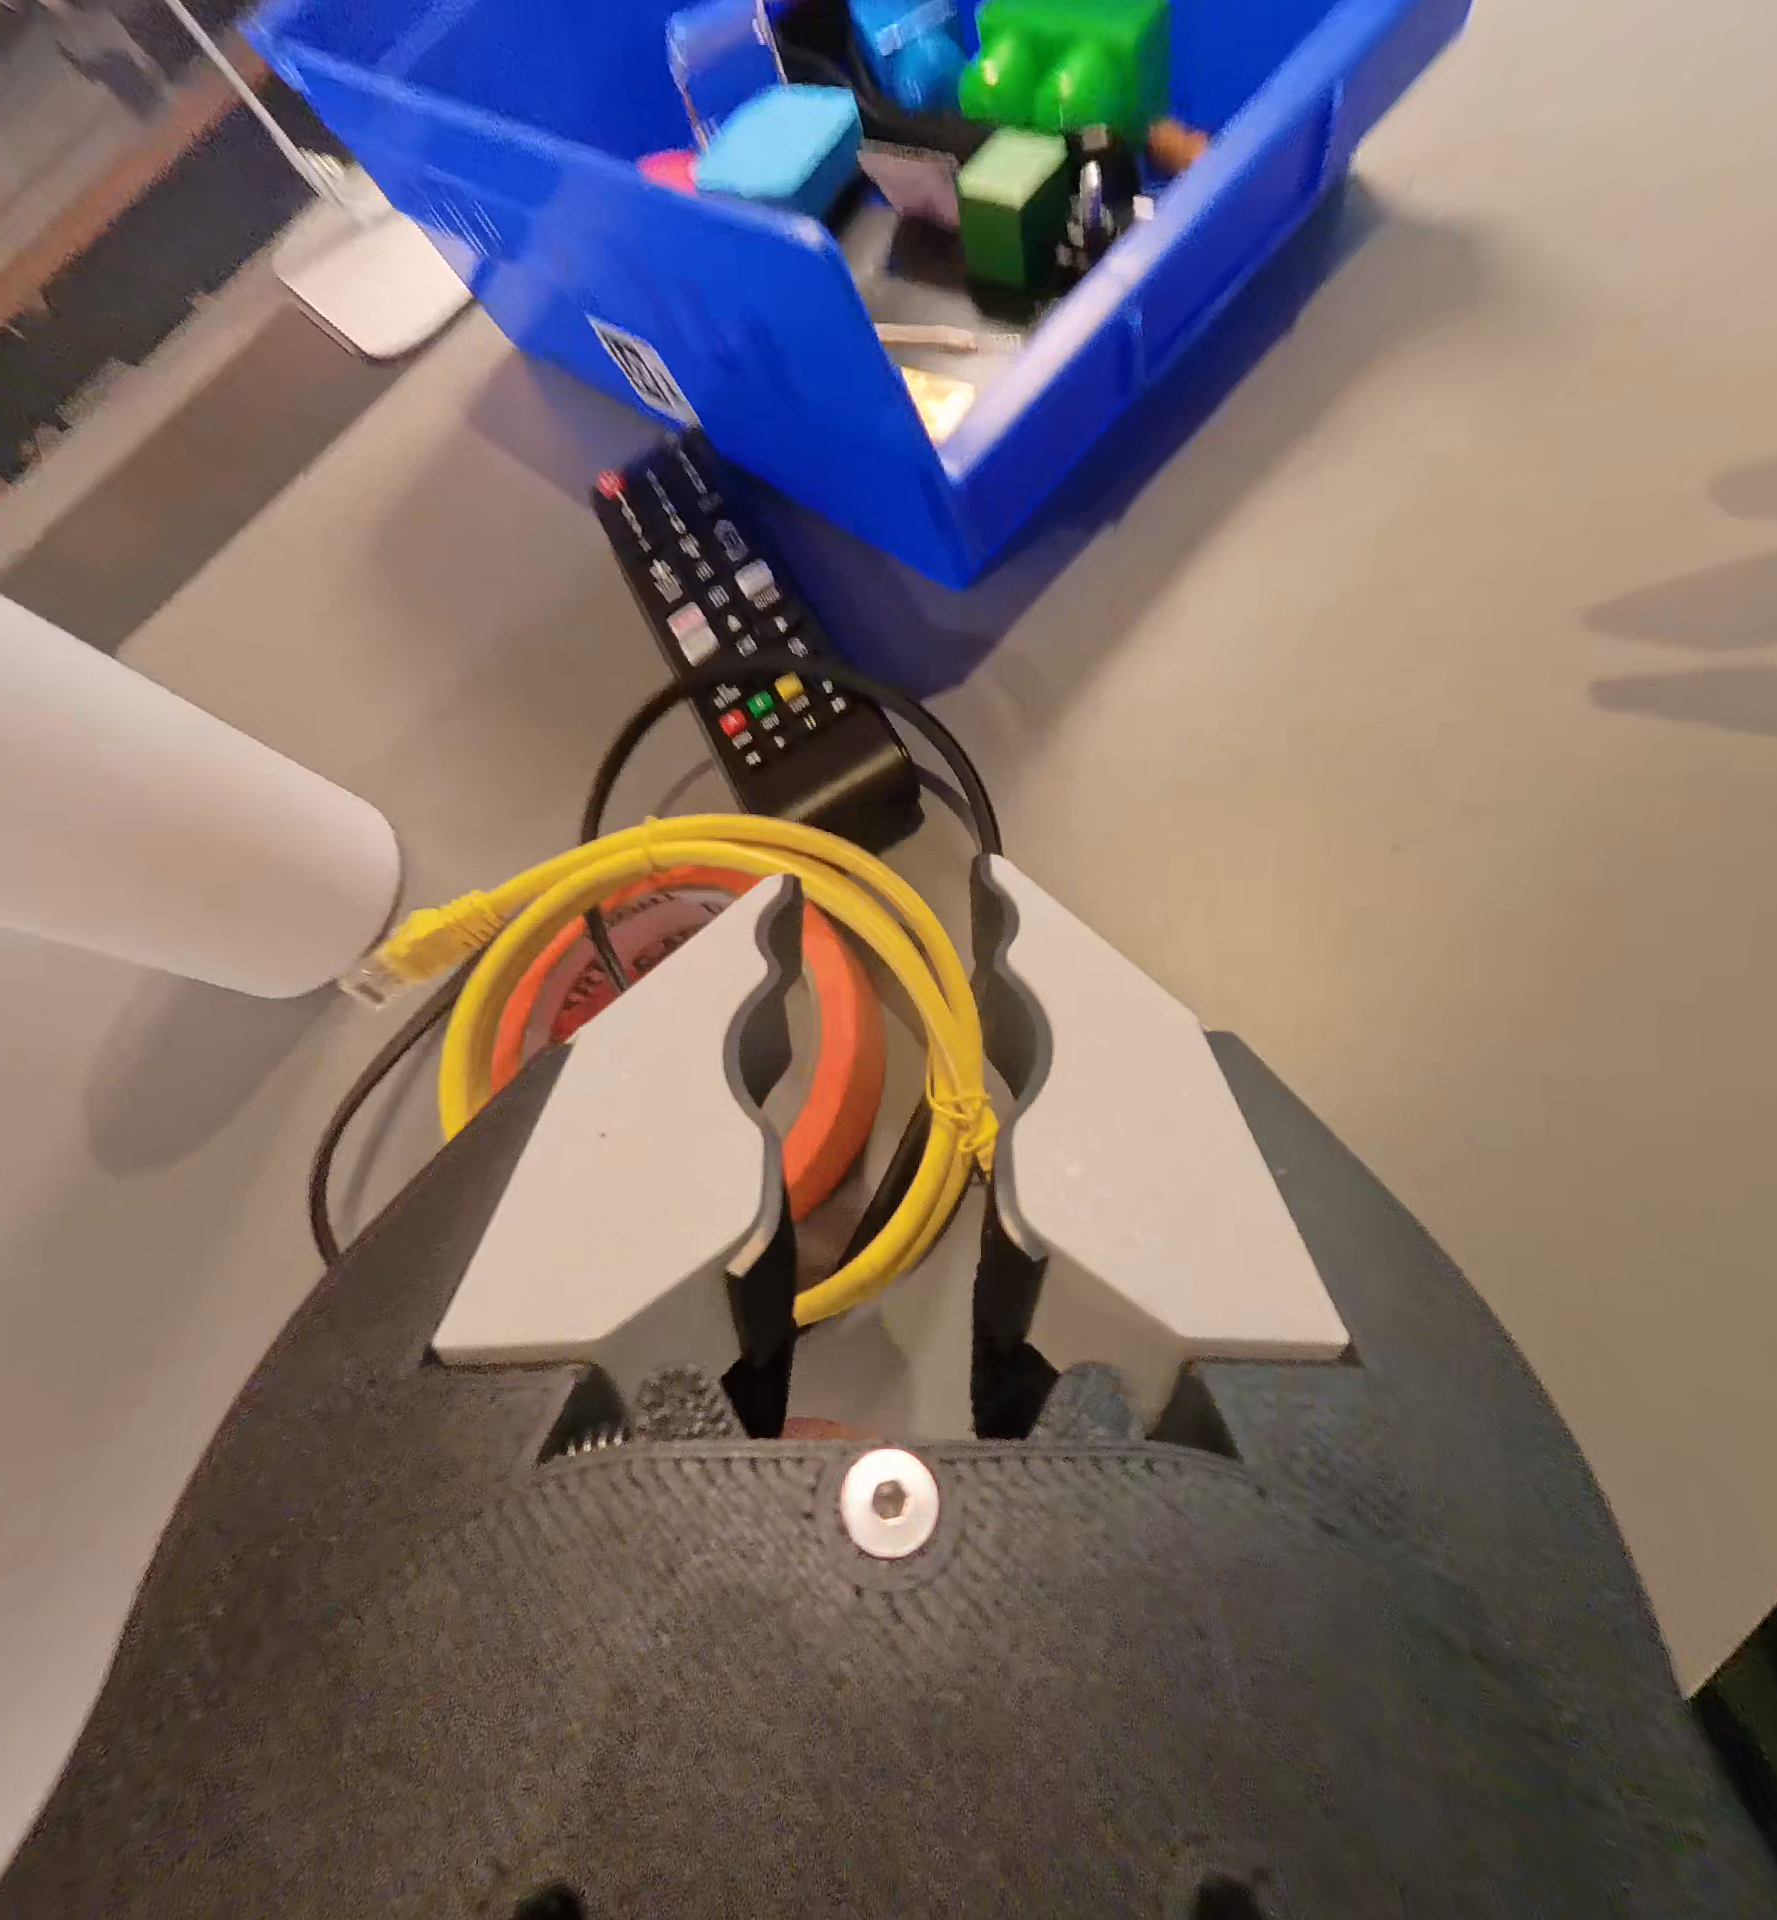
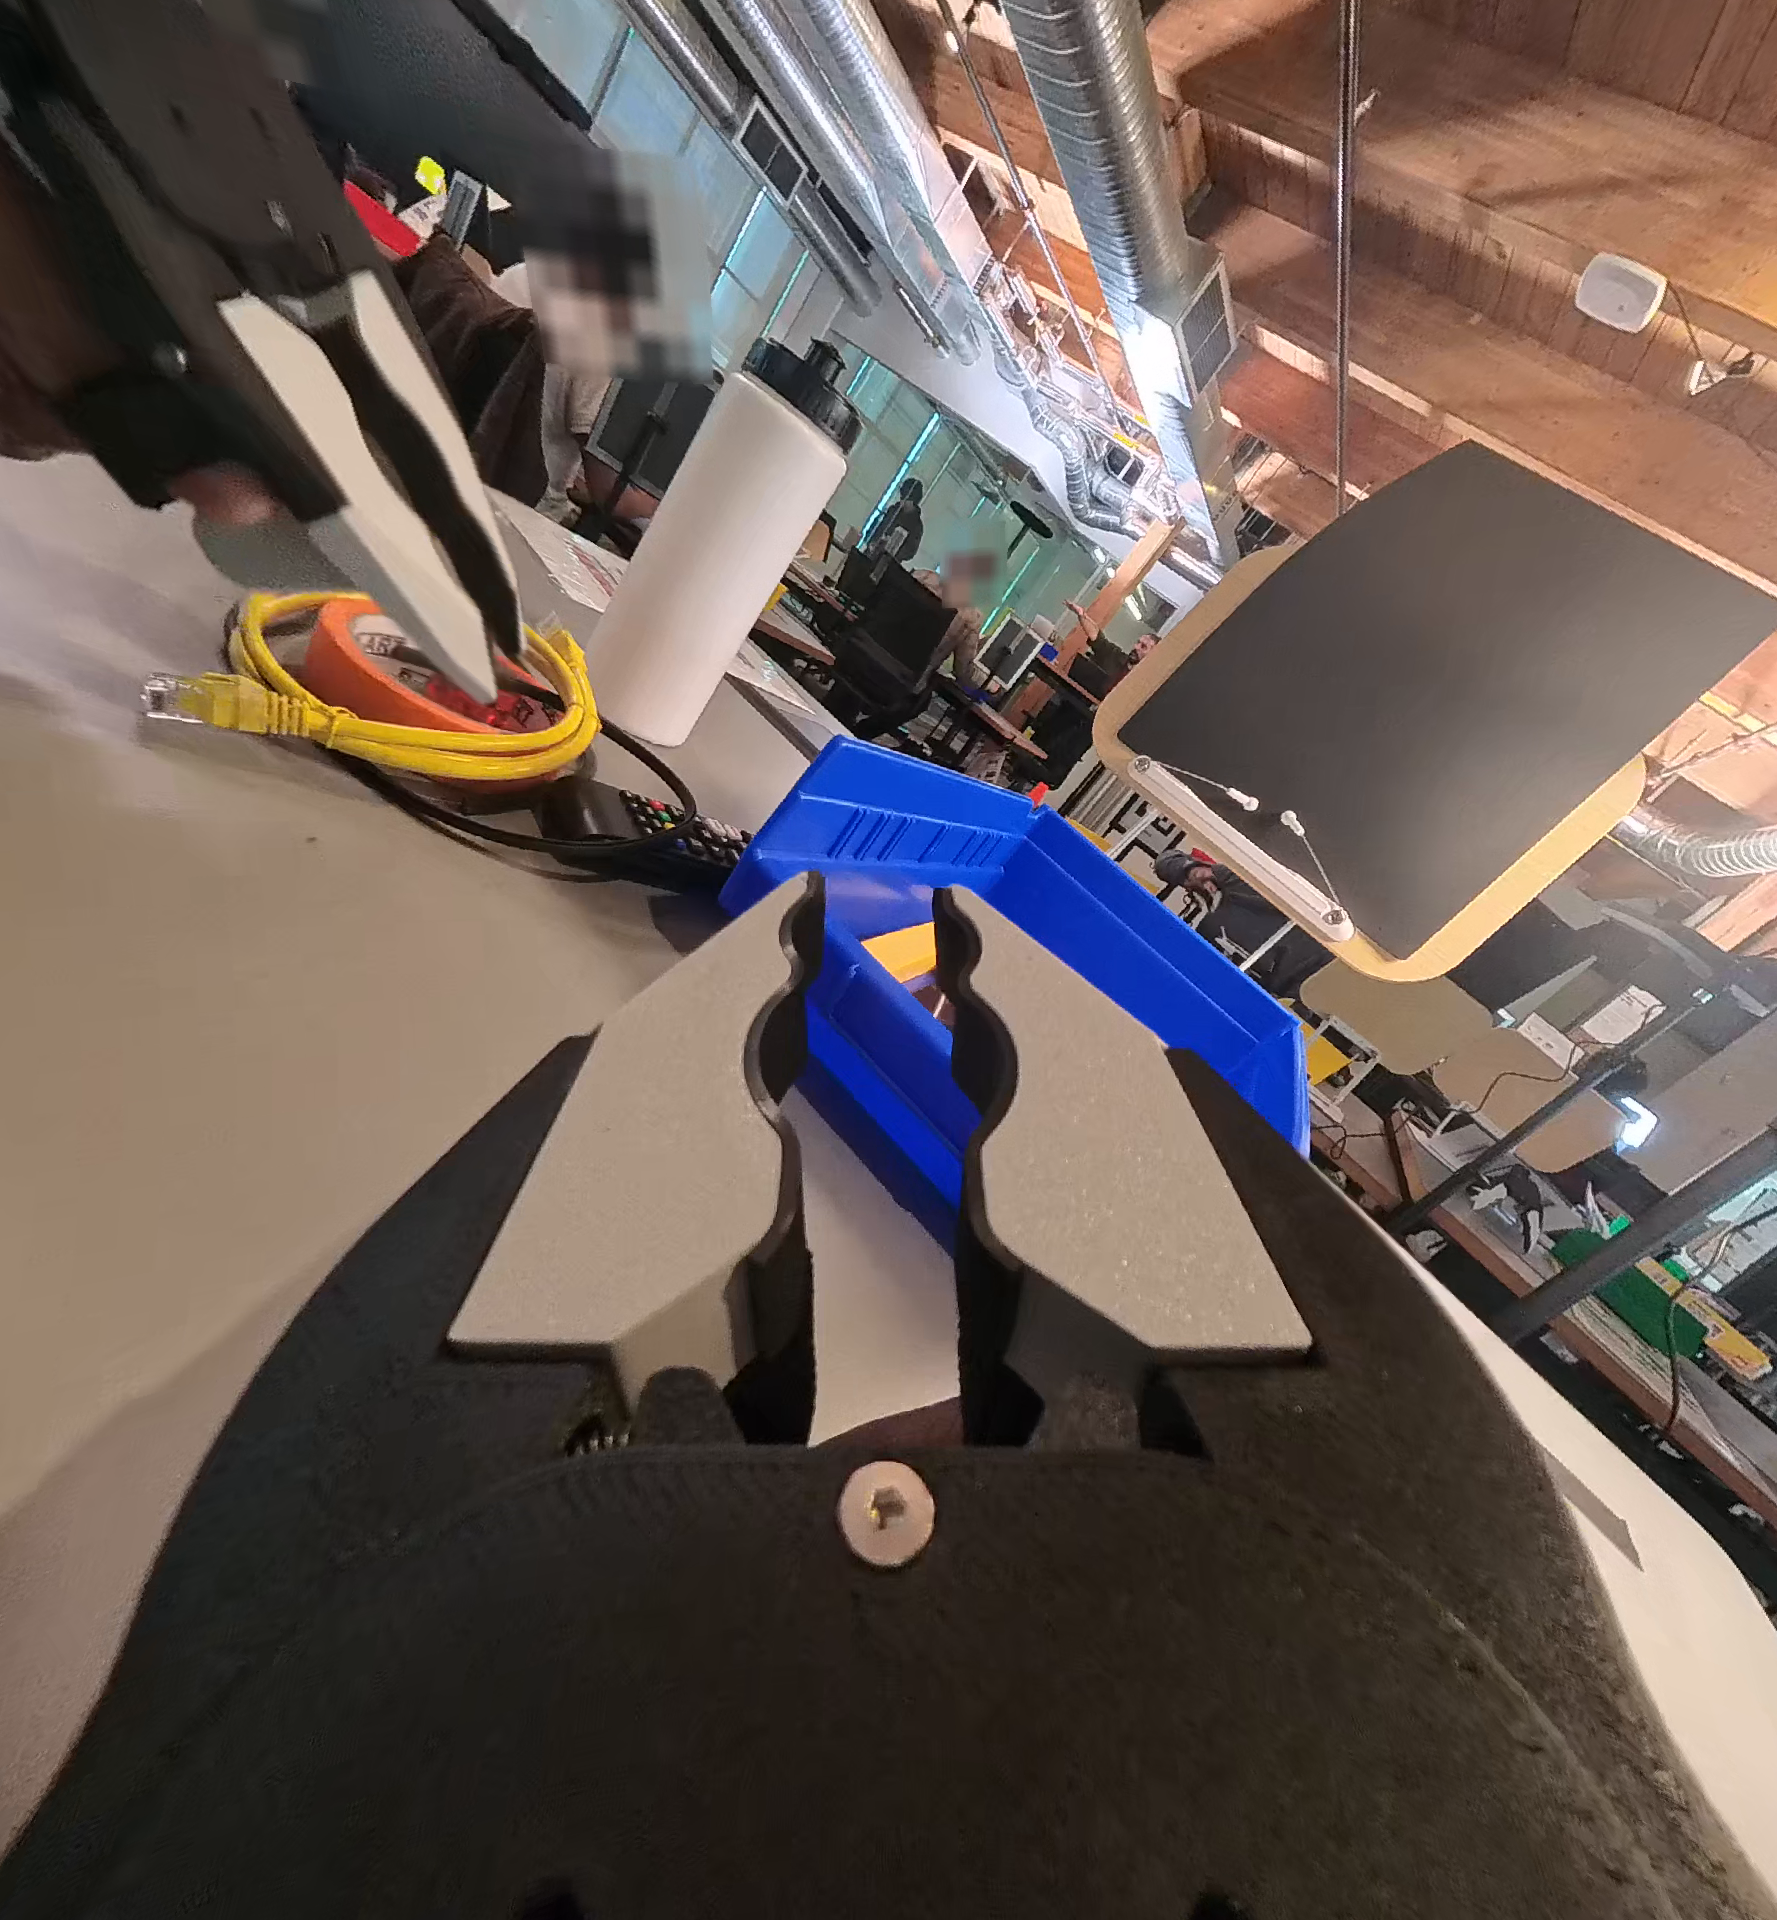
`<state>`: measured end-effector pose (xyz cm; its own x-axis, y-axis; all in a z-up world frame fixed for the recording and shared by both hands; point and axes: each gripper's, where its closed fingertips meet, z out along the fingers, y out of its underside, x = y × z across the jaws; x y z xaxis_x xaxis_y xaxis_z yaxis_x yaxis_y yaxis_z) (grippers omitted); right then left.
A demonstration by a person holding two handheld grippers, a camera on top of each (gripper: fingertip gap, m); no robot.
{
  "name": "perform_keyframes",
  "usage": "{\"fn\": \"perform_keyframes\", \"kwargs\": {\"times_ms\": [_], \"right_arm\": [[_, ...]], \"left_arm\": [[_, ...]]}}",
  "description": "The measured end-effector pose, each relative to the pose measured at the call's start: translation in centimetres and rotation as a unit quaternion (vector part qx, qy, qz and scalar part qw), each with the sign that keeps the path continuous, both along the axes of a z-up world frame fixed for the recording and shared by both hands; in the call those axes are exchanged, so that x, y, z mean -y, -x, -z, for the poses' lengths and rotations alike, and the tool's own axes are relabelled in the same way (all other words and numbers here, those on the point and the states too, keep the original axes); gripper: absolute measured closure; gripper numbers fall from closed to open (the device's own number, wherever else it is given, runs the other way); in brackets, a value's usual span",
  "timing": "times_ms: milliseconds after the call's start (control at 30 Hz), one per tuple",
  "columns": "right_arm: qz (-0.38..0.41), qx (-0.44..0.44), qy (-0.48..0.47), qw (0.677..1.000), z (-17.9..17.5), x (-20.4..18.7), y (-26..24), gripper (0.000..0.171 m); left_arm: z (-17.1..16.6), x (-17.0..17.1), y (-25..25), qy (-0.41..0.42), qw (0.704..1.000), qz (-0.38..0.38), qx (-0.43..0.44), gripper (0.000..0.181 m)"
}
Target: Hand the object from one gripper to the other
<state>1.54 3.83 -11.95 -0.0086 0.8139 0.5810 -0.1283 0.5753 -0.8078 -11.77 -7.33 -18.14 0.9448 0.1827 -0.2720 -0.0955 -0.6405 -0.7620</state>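
Grey fingers of the left gripper [image 1: 884, 883] stand spread over a pile on the table [image 1: 1383, 935]: an orange tape roll [image 1: 842, 1039] with a coiled yellow network cable [image 1: 718, 847] around it and a thin black cord [image 1: 344, 1122] beneath. One finger dips inside the roll's ring, the other outside the rim, so a pinch looks prepared but nothing is gripped yet. The right gripper [image 2: 873, 904] is likewise spread and empty, well apart from the pile, aimed toward the blue bin [image 2: 1123, 914].

By my reading the handover has barely begun: pickup, lift and transfer all remain.

Only the left wrist view shows the bin's contents and the whole black remote [image 1: 749, 644] just beyond the pile. Only the right wrist view shows the left gripper from outside, its tips down at the roll, and the white bottle [image 2: 718, 561] standing upright near the pile.
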Motion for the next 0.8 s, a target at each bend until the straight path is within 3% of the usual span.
{"fn": "perform_keyframes", "kwargs": {"times_ms": [33,233,433,533,667,800], "right_arm": [[0.001,0.002,0.003,1.000,0.0,-0.1,0.0,0.150],[0.003,0.015,0.016,1.000,0.4,-0.3,0.2,0.150],[0.003,0.028,0.030,0.999,0.7,-0.5,0.4,0.149],[0.007,0.037,0.041,0.998,0.9,-0.8,0.5,0.148],[0.013,0.054,0.077,0.995,1.1,-1.7,0.8,0.147],[0.020,0.078,0.133,0.988,1.0,-3.0,1.4,0.146]], "left_arm": [[-0.9,-0.1,0.0,-0.020,1.000,-0.002,-0.003,0.147],[-7.5,-0.9,-1.5,-0.183,0.983,0.024,-0.018,0.143],[-12.2,-3.8,-4.7,-0.359,0.928,0.072,0.060,0.142],[-11.8,-6.5,-6.1,-0.391,0.911,0.073,0.110,0.141],[-9.0,-9.8,-6.7,-0.384,0.915,0.038,0.117,0.140],[-7.9,-10.5,-6.2,-0.400,0.908,-0.004,0.125,0.141]]}}
